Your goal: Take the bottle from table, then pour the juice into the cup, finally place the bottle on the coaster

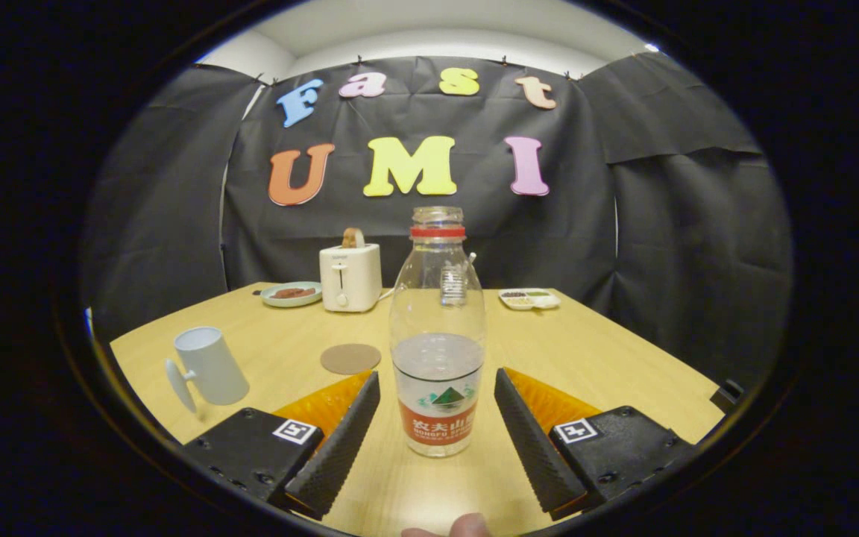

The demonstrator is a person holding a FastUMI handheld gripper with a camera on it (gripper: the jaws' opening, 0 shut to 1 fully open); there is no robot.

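Observation:
A clear plastic bottle (438,335) with no cap, a red neck ring and a red and white label stands upright on the wooden table (608,350), partly filled with clear liquid. It stands between my two fingers, and neither finger touches it. My gripper (437,388) is open, its black ribbed pads (344,440) spread either side of the bottle's base. A light blue-grey cup (209,365) with a handle stands left of the left finger. A round brown coaster (350,359) lies flat on the table just beyond the left finger, left of the bottle.
A white toaster (350,277) with a slice of bread stands at the back of the table. A green plate (291,294) with food lies left of it, and a small white tray (529,299) at the back right. A fingertip (467,526) shows between the gripper's fingers, nearest me.

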